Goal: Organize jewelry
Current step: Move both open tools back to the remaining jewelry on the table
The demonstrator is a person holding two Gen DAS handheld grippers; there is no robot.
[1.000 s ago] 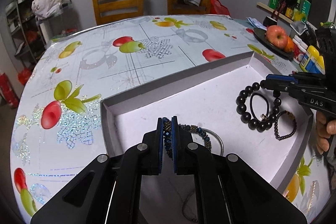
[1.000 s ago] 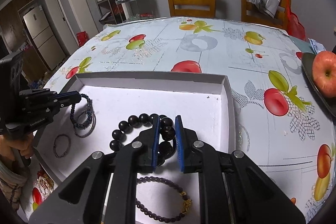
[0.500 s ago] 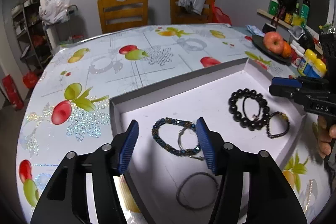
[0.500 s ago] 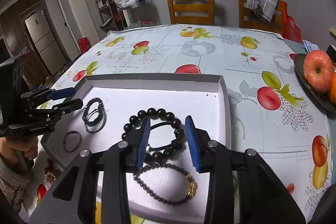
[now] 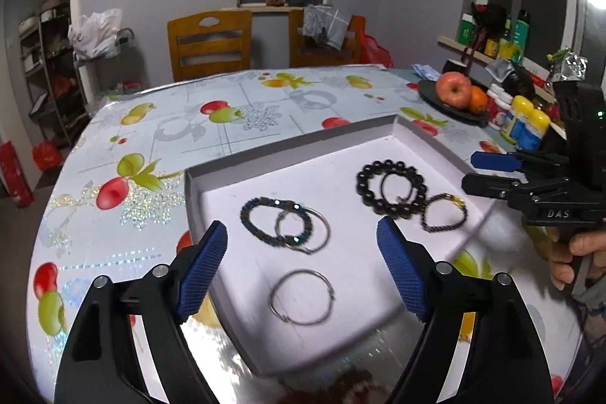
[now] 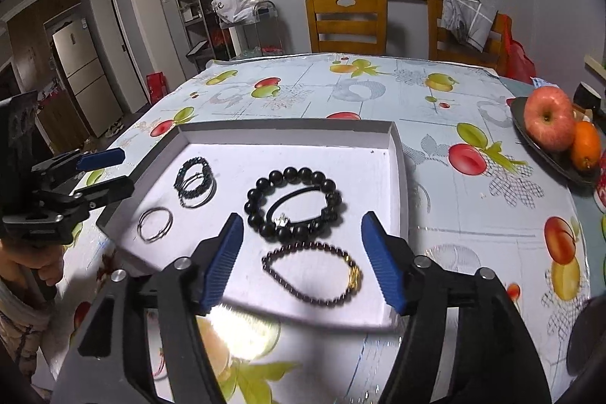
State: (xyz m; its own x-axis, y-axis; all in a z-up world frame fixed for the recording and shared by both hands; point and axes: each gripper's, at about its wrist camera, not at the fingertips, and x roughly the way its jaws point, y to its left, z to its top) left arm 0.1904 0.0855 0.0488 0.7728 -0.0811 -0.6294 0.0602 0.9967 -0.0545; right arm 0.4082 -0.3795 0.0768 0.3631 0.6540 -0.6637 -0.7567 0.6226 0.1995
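On the desk [image 6: 378,86] sits a white tray [image 6: 288,128] holding beaded bracelets [image 6: 295,203] and a ring [image 5: 302,296]. Left claw [image 5: 303,267] and right claw [image 6: 299,252], jaws just opening, hover wide and empty above it.

left gripper [image 5: 302,269] and right gripper [image 6: 301,256]: jaws just opened wide, apparently gripping nothing.

I note a matt white cardboard tray [image 6: 397,154], glossy black beads [image 6: 291,173], a shiny thin metal ring [image 5: 301,296], a glossy plastic tablecloth [image 6: 378,89], and wooden chairs [image 6: 346,21].
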